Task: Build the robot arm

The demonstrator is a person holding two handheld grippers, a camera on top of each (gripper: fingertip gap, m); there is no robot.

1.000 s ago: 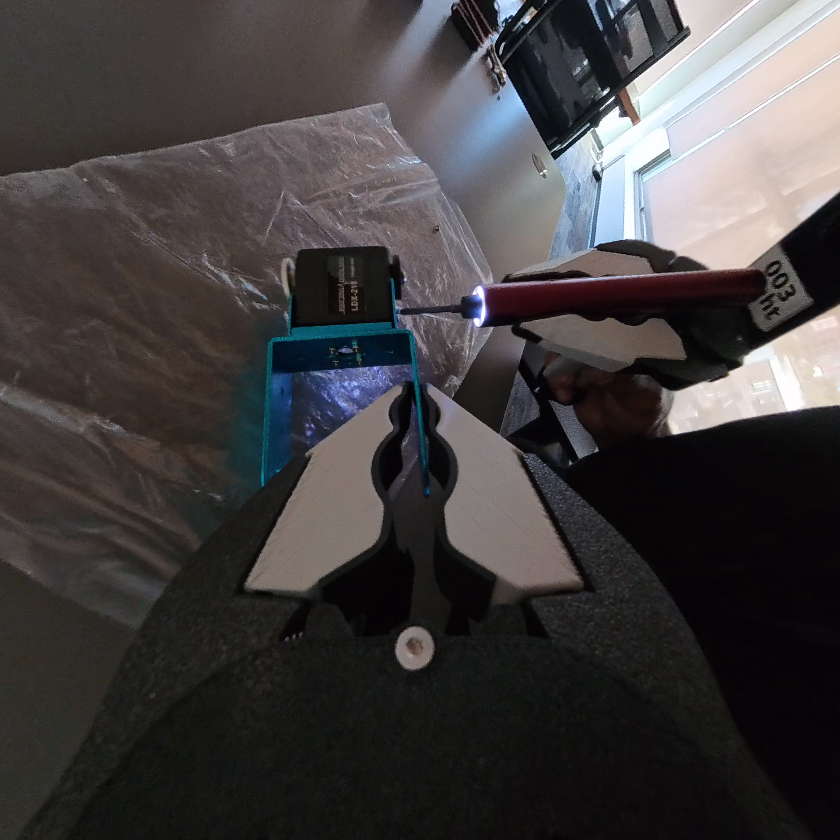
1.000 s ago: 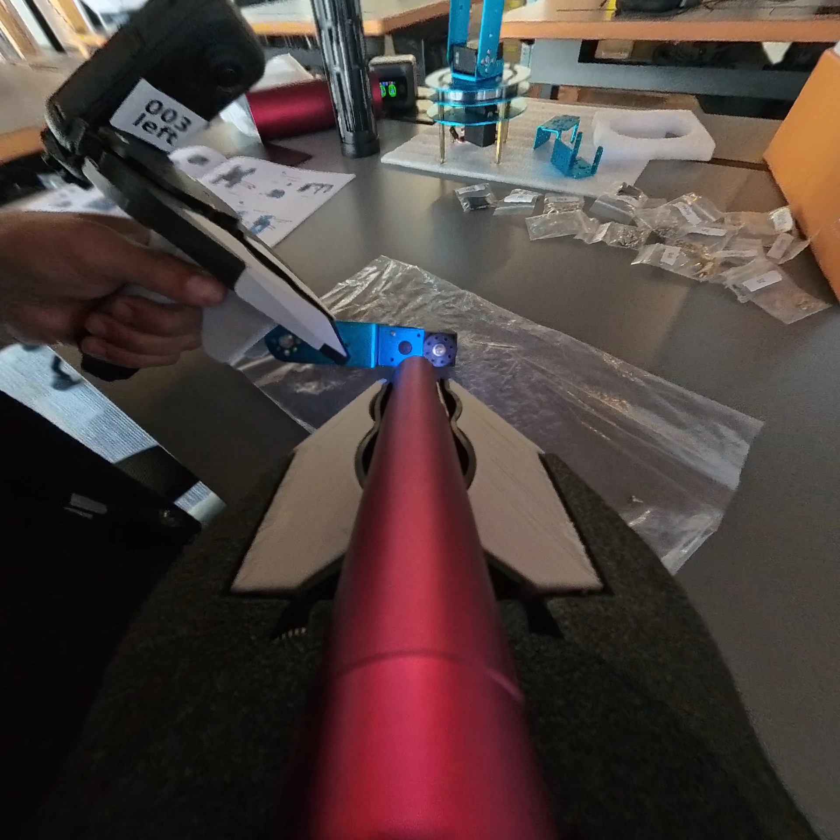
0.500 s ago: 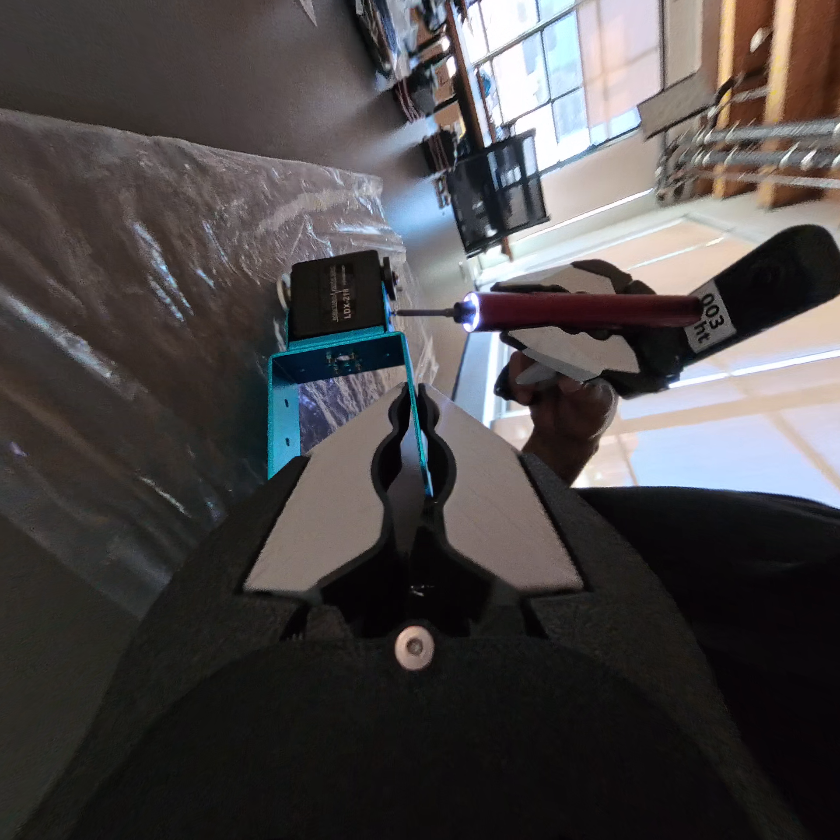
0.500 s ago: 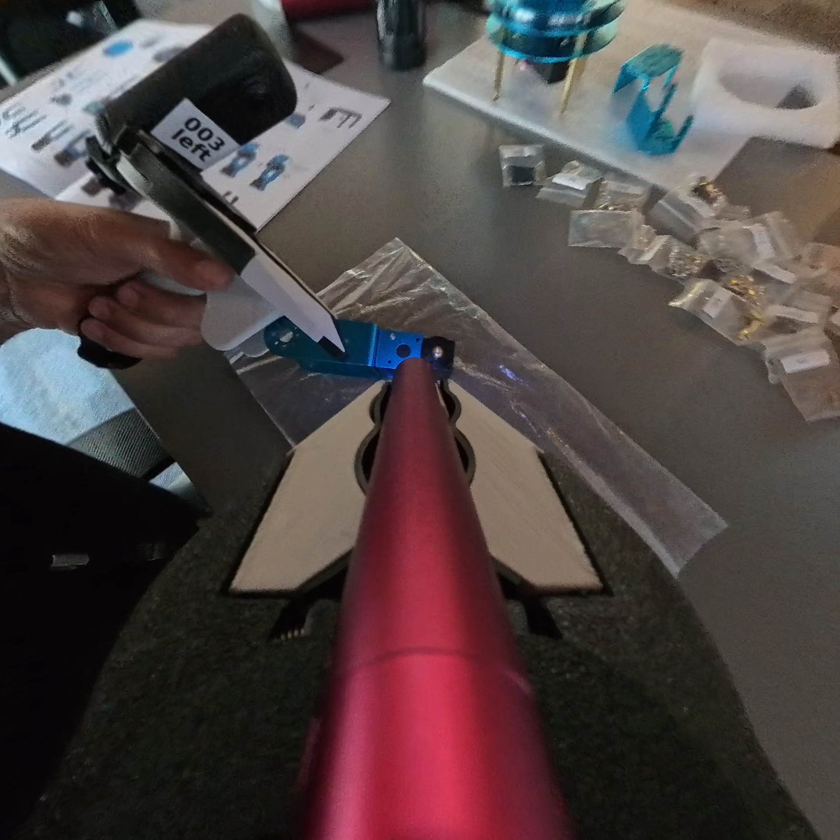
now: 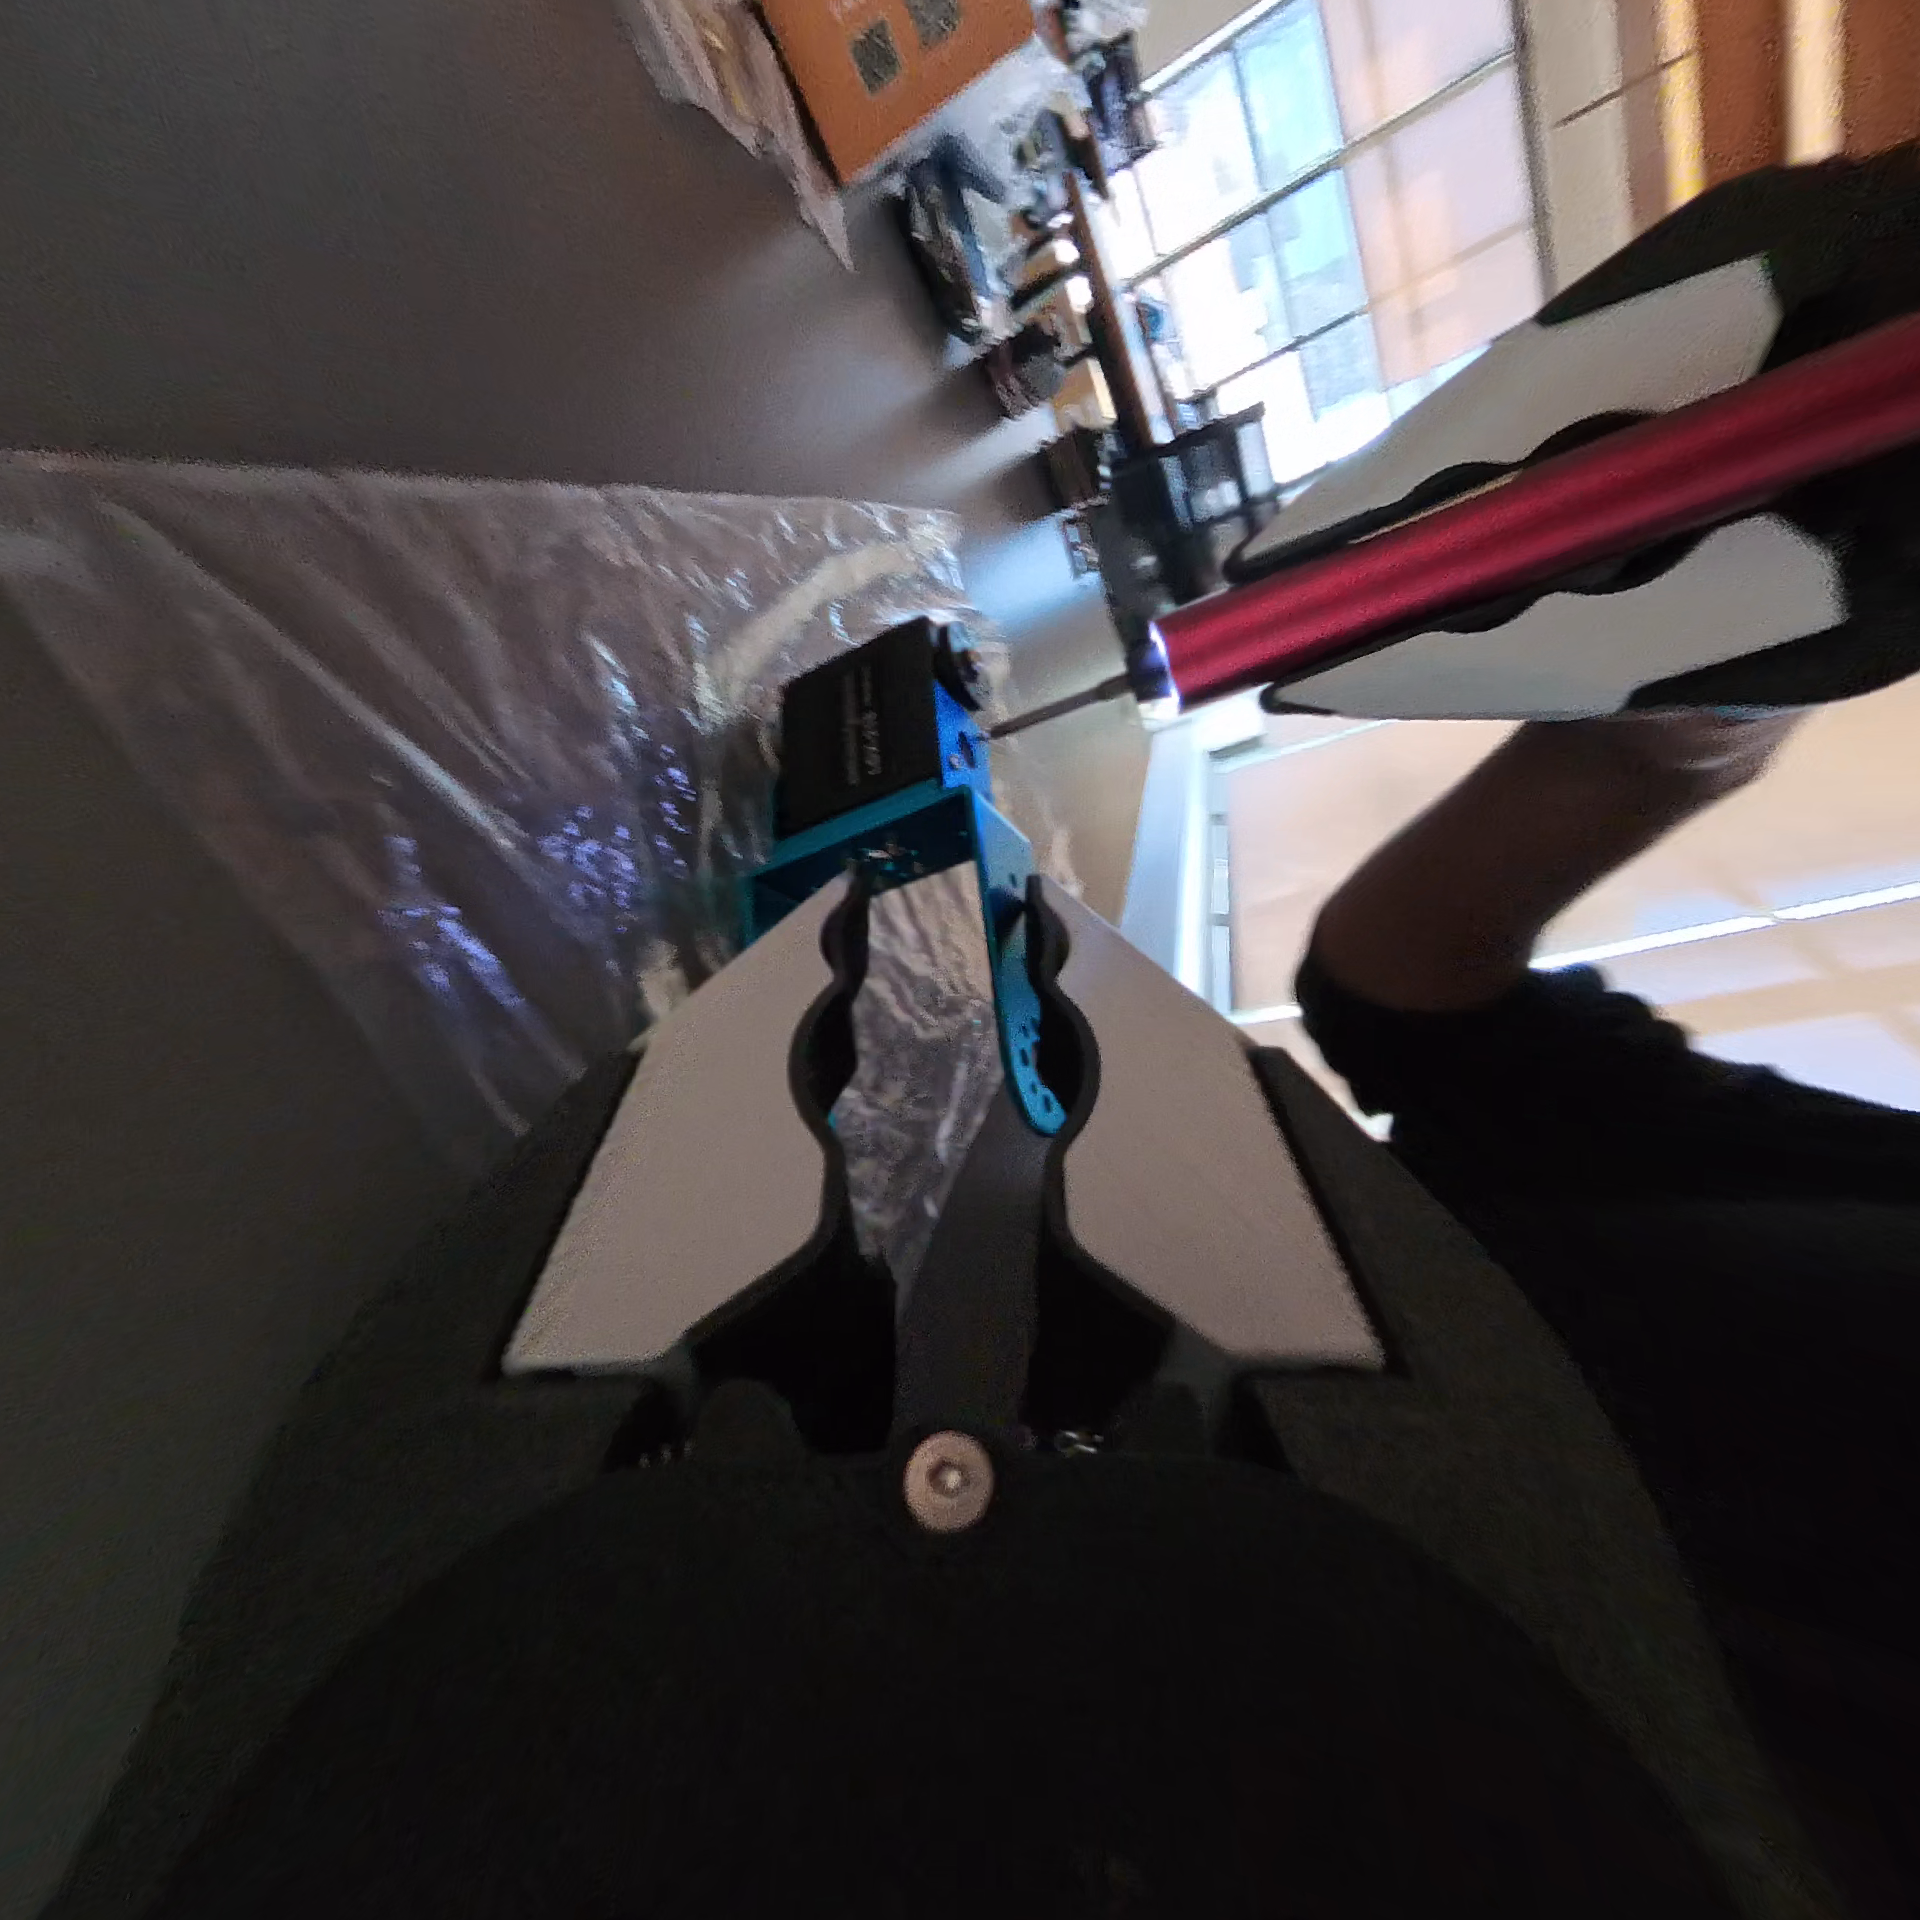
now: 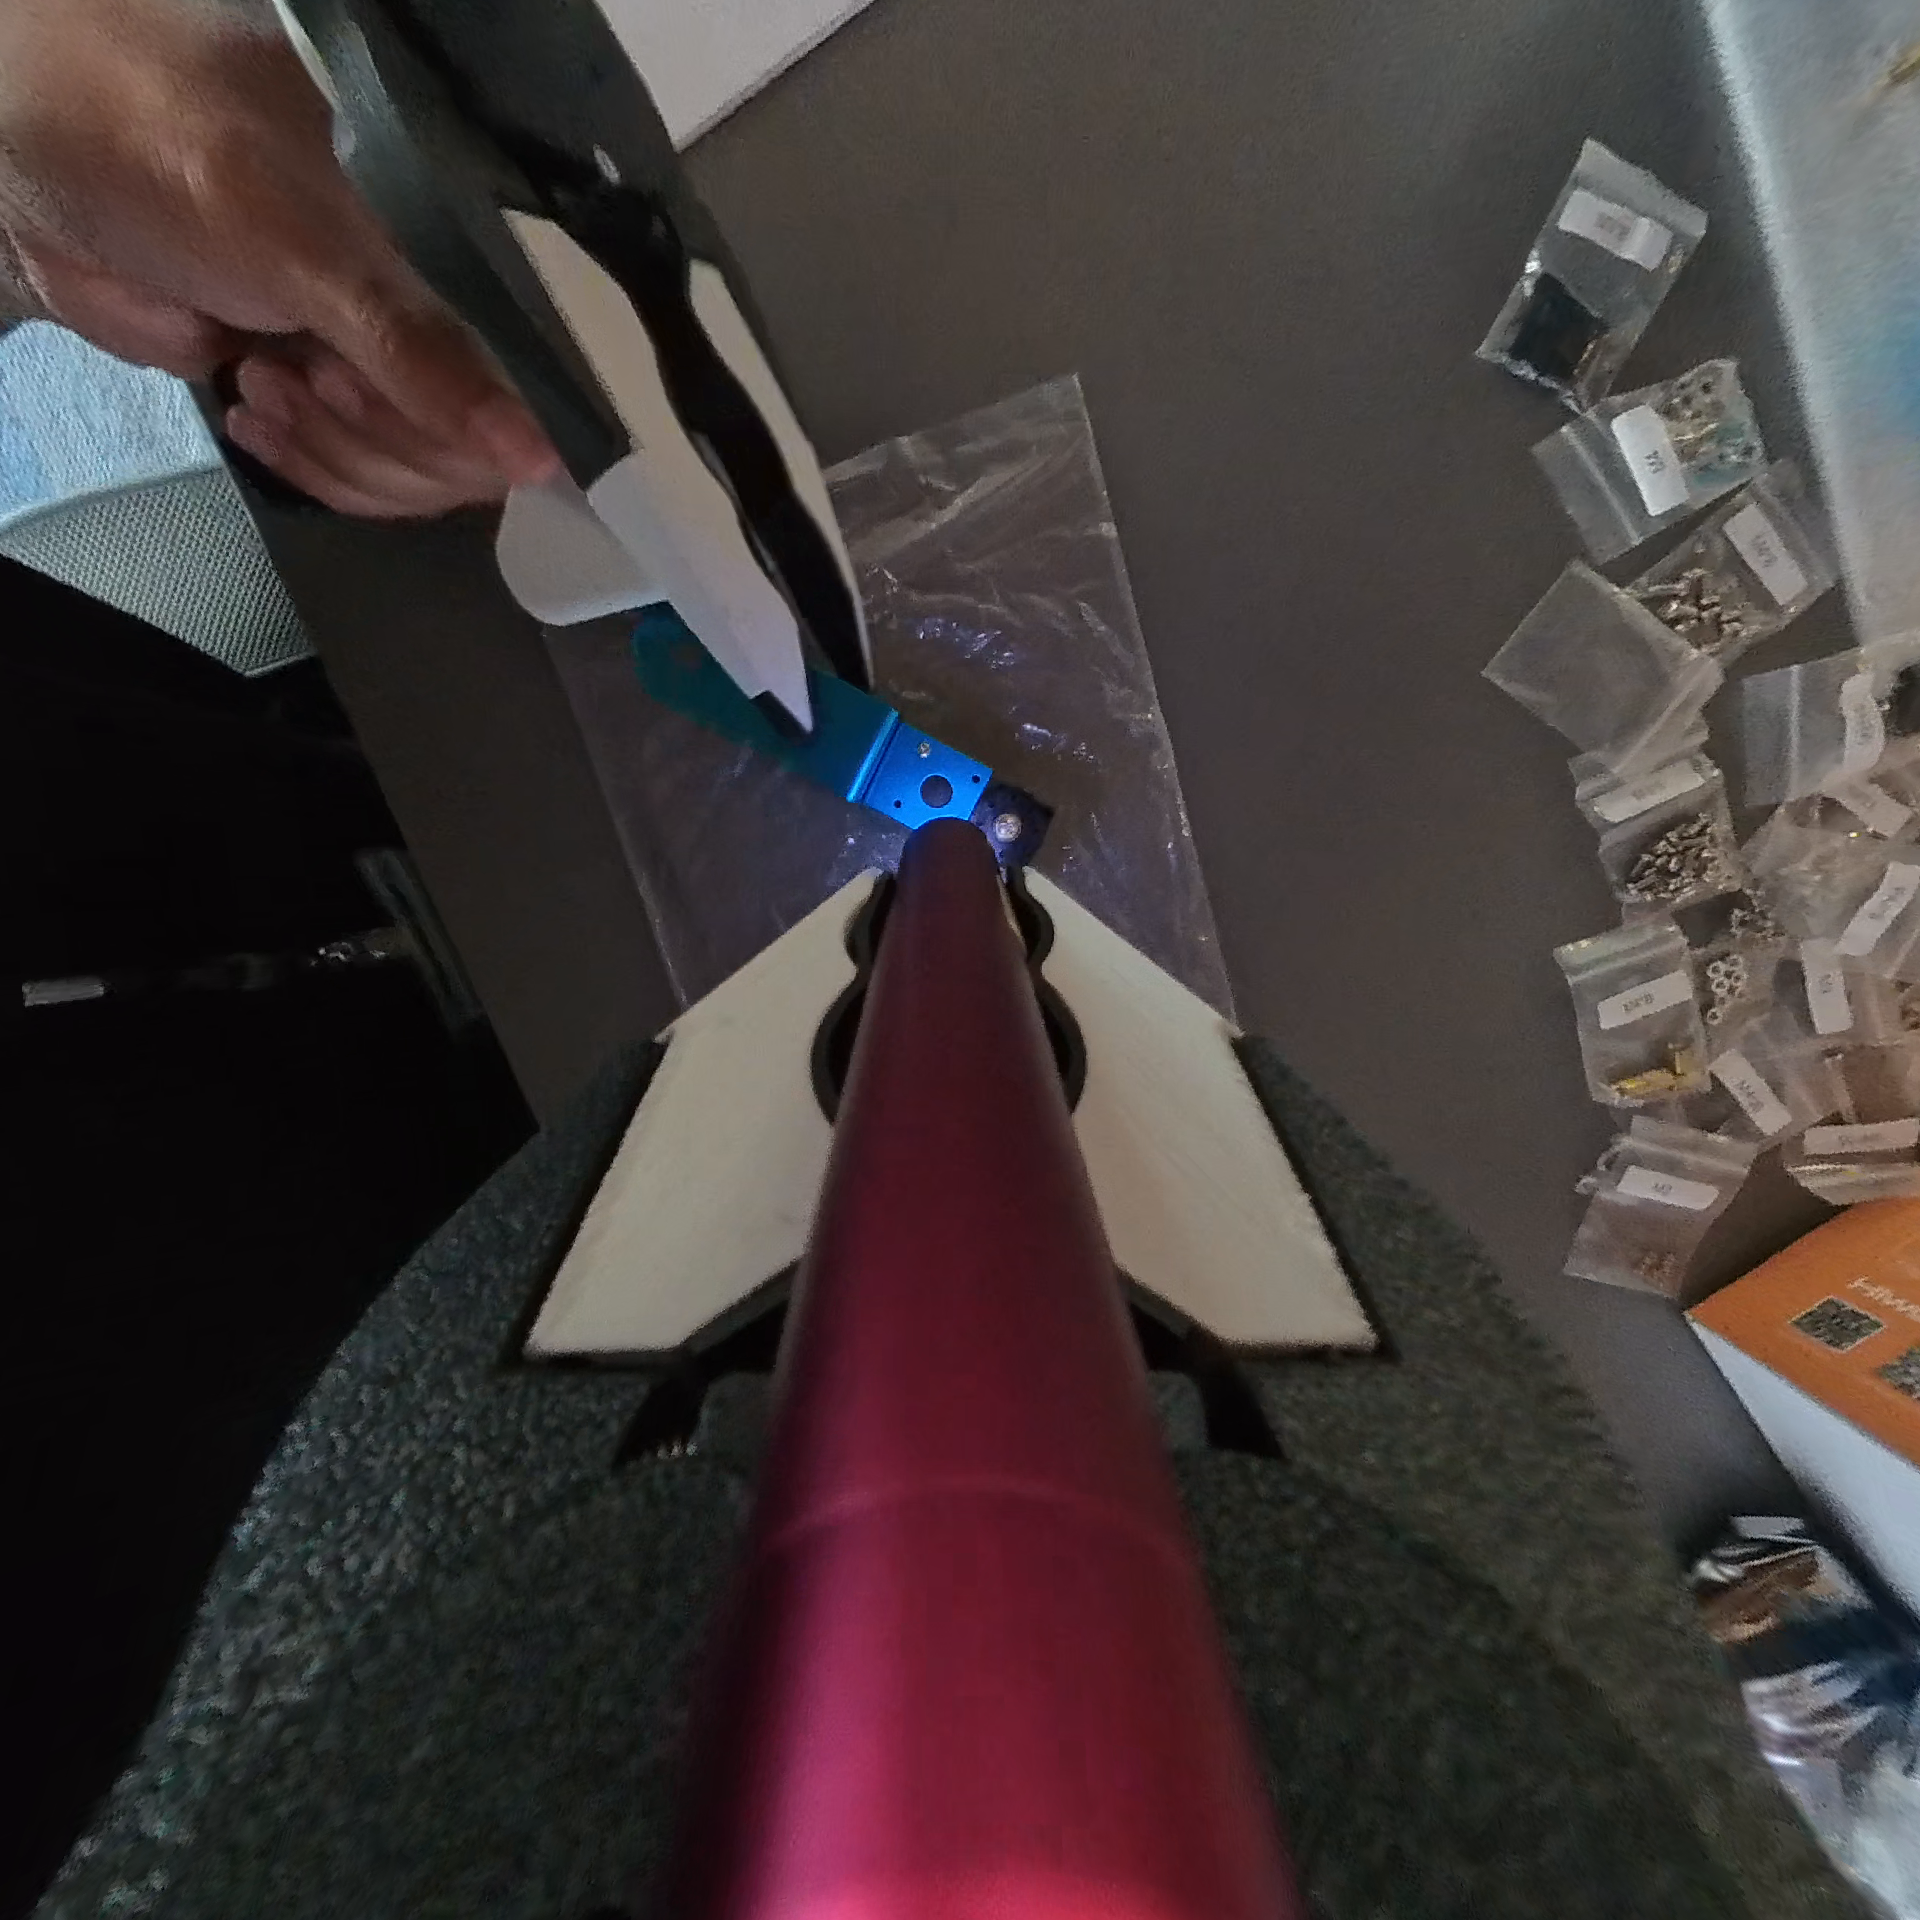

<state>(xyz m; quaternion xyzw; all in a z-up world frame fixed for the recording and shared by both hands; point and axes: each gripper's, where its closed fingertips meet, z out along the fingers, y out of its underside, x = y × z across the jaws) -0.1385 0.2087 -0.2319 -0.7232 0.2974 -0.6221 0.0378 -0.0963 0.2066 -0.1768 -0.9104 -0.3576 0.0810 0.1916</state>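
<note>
My left gripper has its jaws apart. One arm of a blue U-shaped bracket lies against the inner side of its right finger. A black servo sits in the bracket's far end. My right gripper is shut on a red powered screwdriver with its tip light on. The bit touches the bracket's side next to the servo. The bracket is over a clear plastic bag. The left gripper reaches in from the upper left. The right gripper and screwdriver come in from the right.
The grey table carries several small bags of hardware on the right and an orange box at the lower right. A hand holds the left gripper. The plastic bag is spread under the work. The tips of one gripper are about 8 centimeters away from the tips of the other.
My left jaws, shut on the bracket arm before, now stand apart with the arm against the right finger. Both grippers have rolled and swung. The screwdriver bit stays at the bracket's side.
</note>
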